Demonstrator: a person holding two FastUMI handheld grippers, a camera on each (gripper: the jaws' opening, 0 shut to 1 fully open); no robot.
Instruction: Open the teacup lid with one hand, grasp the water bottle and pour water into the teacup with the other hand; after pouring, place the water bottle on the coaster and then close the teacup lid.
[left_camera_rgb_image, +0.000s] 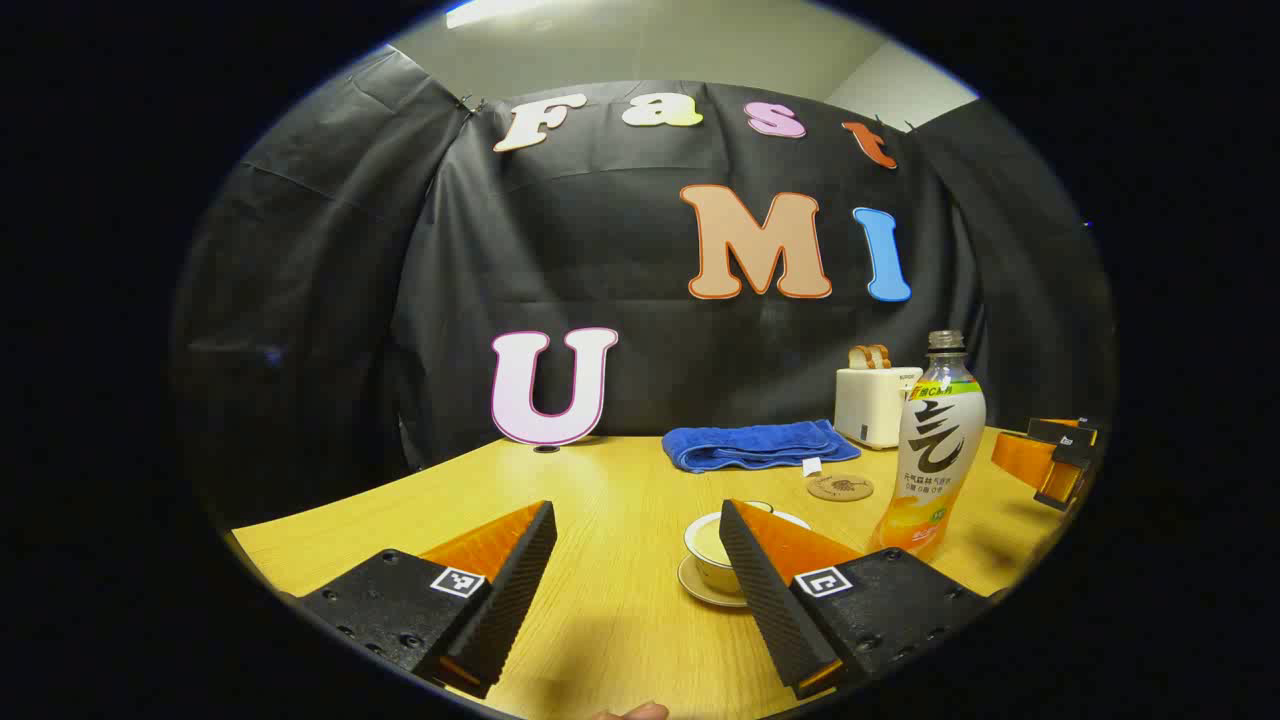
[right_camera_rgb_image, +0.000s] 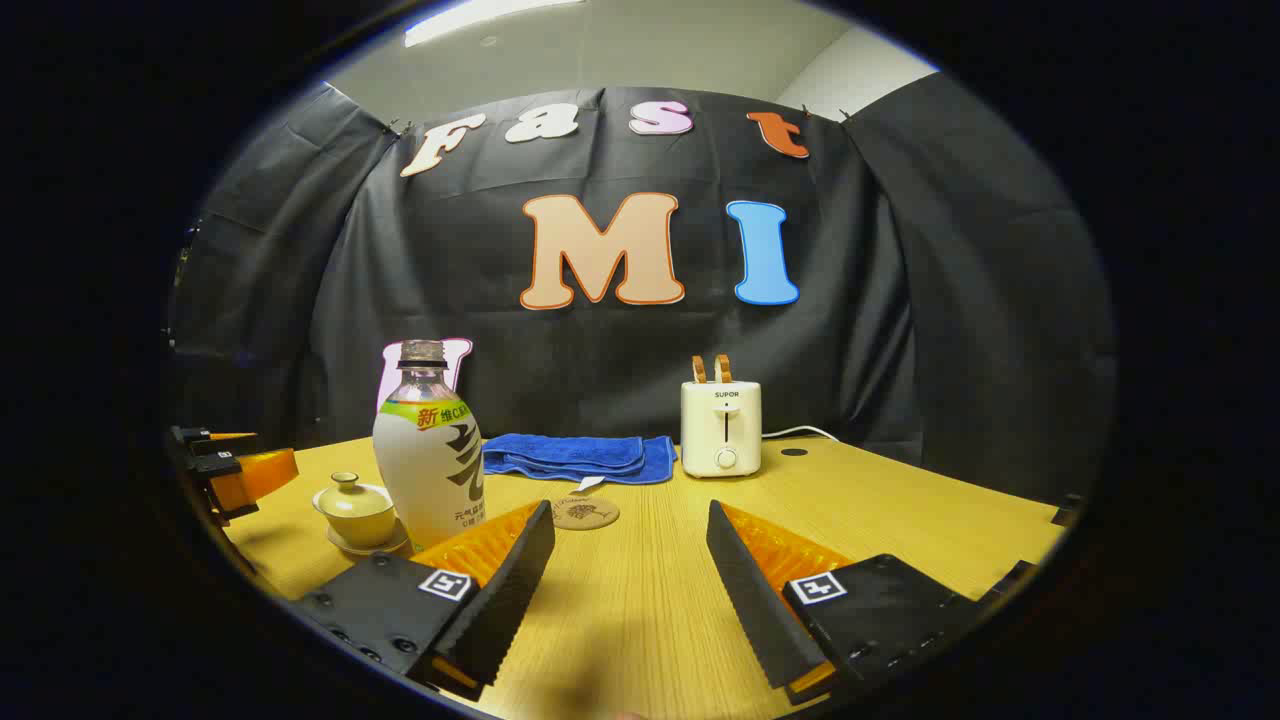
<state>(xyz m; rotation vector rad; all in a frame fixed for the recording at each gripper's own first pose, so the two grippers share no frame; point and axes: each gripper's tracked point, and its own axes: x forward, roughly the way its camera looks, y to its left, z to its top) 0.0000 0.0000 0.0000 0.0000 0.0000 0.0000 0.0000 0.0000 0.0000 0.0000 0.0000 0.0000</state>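
The scene is lit from above by a ceiling light panel (right_camera_rgb_image: 490, 18), seen as a bright strip at the top of both views. The wooden table (left_camera_rgb_image: 620, 600) is evenly lit, with soft shadows cast under the gripper fingers. The black cloth wall (right_camera_rgb_image: 900, 300) stays dim. Strong fisheye bending is seen at the edges, where the table rim curves. The focus is sharp; no motion blur is noticed.

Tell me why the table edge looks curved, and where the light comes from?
Left gripper view: the fisheye lens bows the table; soft shadow lies under the left hand-held gripper. Right gripper view: a ceiling light glows overhead, and the bottle looks sharp.
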